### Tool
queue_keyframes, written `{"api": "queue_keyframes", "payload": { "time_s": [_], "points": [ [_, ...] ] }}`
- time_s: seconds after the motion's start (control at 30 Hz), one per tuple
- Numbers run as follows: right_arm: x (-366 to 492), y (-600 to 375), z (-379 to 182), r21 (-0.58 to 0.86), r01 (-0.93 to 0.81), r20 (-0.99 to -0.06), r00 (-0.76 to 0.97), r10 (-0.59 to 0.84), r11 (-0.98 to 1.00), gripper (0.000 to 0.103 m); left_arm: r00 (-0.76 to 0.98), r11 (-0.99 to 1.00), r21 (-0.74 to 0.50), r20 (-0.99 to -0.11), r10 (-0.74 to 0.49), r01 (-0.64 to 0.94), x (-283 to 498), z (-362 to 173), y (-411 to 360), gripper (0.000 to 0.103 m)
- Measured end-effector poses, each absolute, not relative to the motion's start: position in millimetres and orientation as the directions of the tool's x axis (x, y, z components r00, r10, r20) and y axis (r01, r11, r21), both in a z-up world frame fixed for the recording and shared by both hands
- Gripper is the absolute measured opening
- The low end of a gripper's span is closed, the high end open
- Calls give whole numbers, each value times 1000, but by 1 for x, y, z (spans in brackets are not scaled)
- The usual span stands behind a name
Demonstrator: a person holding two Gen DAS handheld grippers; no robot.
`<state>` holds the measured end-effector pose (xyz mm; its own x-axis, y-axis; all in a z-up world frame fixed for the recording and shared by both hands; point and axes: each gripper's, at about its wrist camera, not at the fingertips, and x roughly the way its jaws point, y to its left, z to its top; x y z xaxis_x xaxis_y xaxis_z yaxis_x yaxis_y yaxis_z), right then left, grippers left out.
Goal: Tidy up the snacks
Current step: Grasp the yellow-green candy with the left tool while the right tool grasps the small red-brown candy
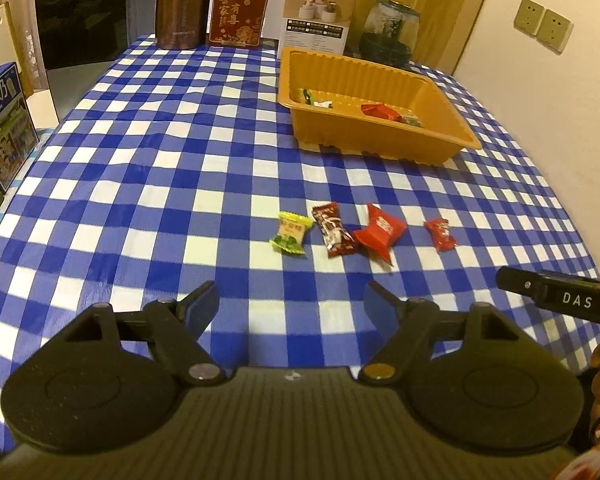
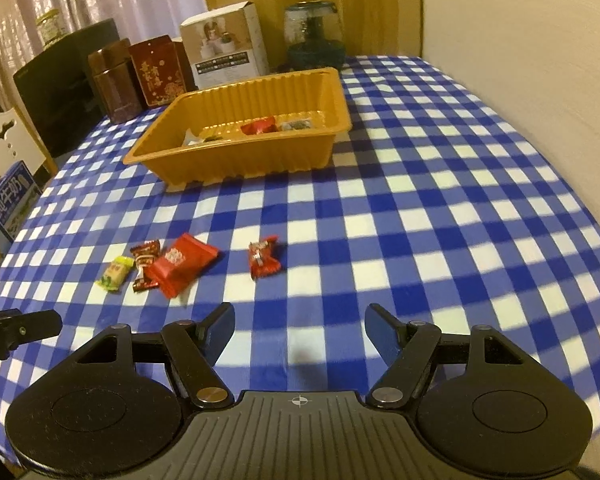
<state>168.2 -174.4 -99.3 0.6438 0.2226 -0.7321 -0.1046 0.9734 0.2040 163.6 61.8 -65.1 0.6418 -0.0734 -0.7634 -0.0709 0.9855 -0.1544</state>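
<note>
Several wrapped snacks lie in a row on the blue checked tablecloth: a yellow-green candy (image 1: 291,233) (image 2: 115,274), a dark brown bar (image 1: 334,231) (image 2: 145,265), a large red packet (image 1: 380,232) (image 2: 181,265) and a small red candy (image 1: 441,234) (image 2: 264,261). Behind them stands an orange plastic tray (image 1: 380,138) (image 2: 236,160) holding a few snacks. My left gripper (image 1: 292,300) hovers open just short of the row, nothing between its fingers. My right gripper (image 2: 300,330) is open and empty too, near the small red candy.
A brown canister (image 1: 184,4), a red tin (image 1: 240,10), a white box (image 1: 318,12) and a glass jar (image 1: 390,32) line the table's far edge. A blue milk carton (image 1: 4,128) stands at the left. A wall runs along the right side.
</note>
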Motion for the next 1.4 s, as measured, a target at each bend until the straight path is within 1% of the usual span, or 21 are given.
{"api": "queue_keyframes", "payload": {
  "time_s": [0.13,0.23,0.3,0.53,0.6,0.73,0.8,0.93,1.17,1.23,1.4],
  "points": [
    [183,-167,-106,204,-113,-728,646,228,972,72,646,987,-147,-760,-69,-68,179,-74,66,76],
    [191,-162,-112,210,-120,-728,643,237,970,72,652,990,-135,-755,-77,-40,192,-81,66,69],
    [196,-160,-115,209,-123,-726,645,238,970,72,652,993,-120,-754,-80,-17,201,-87,65,63],
    [210,-157,-121,207,-122,-723,649,236,971,70,647,994,-101,-756,-95,27,226,-102,60,53],
    [215,-156,-124,205,-123,-726,646,235,971,67,643,995,-92,-761,-92,33,232,-107,59,44],
    [223,-153,-128,201,-133,-728,643,239,970,62,631,996,-71,-771,-88,53,241,-115,58,39],
    [227,-151,-129,203,-144,-723,645,247,969,58,629,996,-70,-772,-88,53,243,-117,59,35],
    [233,-145,-132,187,-168,-720,647,251,968,54,635,996,-68,-768,-85,51,245,-118,60,32],
    [242,-132,-140,149,-207,-730,637,249,967,45,639,997,-50,-765,-81,66,250,-120,57,20],
    [243,-131,-141,146,-205,-731,637,245,968,43,639,997,-50,-765,-80,66,250,-120,56,19],
    [243,-130,-142,133,-214,-731,639,242,968,29,637,996,-67,-766,-88,57,245,-118,56,19]
  ]
}}
